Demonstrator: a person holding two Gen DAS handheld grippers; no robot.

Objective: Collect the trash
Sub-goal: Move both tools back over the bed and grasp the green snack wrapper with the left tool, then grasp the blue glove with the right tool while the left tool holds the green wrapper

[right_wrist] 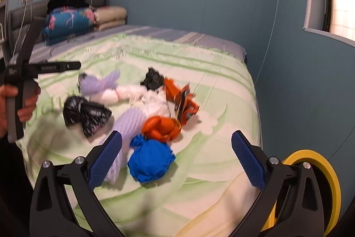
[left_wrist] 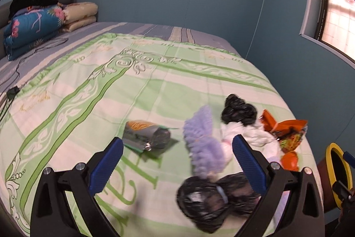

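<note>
Trash lies on the green bedspread (left_wrist: pixel 93 90). In the left wrist view my left gripper (left_wrist: pixel 177 161) is open above a knotted black bag (left_wrist: pixel 210 199) and a lilac foam net (left_wrist: pixel 204 143), with a grey snack wrapper (left_wrist: pixel 144 134) ahead to the left. A second black bag (left_wrist: pixel 237 111), white bag (left_wrist: pixel 250 137) and orange packet (left_wrist: pixel 286 130) lie beyond. In the right wrist view my right gripper (right_wrist: pixel 176 159) is open over a blue crumpled bag (right_wrist: pixel 150 161); an orange bag (right_wrist: pixel 162 127), orange packet (right_wrist: pixel 182 101) and black bag (right_wrist: pixel 85 113) lie past it.
A yellow-rimmed bin (right_wrist: pixel 310 188) stands off the bed's right edge. Folded quilts (left_wrist: pixel 37 23) are stacked by the headboard. Blue walls and a window (left_wrist: pixel 337 14) close the right side. A hand (right_wrist: pixel 13 103) holds the other gripper's handle at left.
</note>
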